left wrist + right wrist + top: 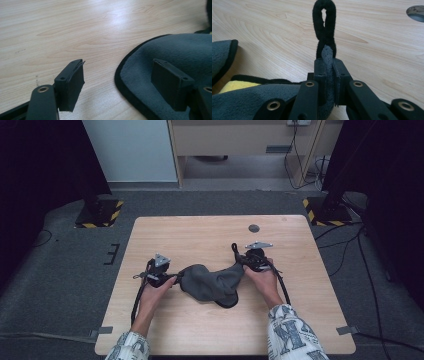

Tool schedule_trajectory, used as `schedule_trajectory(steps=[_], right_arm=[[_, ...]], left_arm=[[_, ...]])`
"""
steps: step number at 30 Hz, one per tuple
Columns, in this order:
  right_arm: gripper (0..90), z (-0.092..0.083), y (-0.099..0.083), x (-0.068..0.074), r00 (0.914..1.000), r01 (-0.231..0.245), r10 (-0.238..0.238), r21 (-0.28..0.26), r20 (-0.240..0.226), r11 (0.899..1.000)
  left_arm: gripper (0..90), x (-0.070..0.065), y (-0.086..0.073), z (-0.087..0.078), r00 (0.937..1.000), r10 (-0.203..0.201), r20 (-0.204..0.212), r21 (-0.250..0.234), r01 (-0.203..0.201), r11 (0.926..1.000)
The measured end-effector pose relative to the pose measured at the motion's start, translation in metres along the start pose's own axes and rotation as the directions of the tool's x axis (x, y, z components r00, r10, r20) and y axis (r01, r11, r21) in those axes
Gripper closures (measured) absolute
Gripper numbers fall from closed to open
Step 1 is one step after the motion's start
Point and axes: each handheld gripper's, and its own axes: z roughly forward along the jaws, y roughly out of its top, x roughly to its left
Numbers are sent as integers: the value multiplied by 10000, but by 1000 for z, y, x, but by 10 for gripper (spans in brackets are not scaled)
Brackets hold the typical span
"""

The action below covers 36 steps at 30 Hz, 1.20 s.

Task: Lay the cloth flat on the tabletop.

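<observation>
A grey fleece cloth (210, 282) with black trim lies crumpled in the middle of the wooden table (210, 235). My left gripper (173, 279) is at the cloth's left end. In the left gripper view its jaws (118, 67) stand open, one over bare wood and the other over the cloth (175, 52), whose black edge runs between them. My right gripper (240, 263) is at the cloth's right end, shut on a fold of the cloth (328, 65). A black hanging loop (324, 22) sticks up beyond its jaws. A yellow patch (237, 86) shows under the cloth.
A round grey cable hole (254, 228) sits in the table's far right part. Two black stands with yellow-striped bases (97, 212) (325, 210) flank the table's far corners on the carpet. Cables trail from both grippers and across the floor at right.
</observation>
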Motion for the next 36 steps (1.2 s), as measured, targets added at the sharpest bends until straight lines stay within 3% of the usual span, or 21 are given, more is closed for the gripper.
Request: schedule_trajectory(steps=[5, 14, 20, 30, 36], right_arm=[[834, -10, -3, 3, 9998, 182, -183, -28, -52, 9998], [832, -21, -6, 4, 9992, 387, -388, -103, -80, 9992], [832, -24, -9, 3, 9992, 381, -383, -133, -138, 9992], [832, -28, -7, 3, 9995, 280, -284, -287, -156, 9992], [832, -33, -5, 1, 9996, 230, -237, -428, -147, 9988]], left_arm=[[283, 0, -2, 11, 9995, -311, 60, 93, 311, 9995], [287, -4, -7, 31, 9998, -155, -137, 638, 163, 9978], [308, -7, -7, 32, 9995, 171, -276, 679, -152, 9976], [749, -26, -7, 30, 9978, 635, 179, 536, -644, 9965], [828, -27, -6, 27, 9976, 683, 128, 441, -688, 9967]])
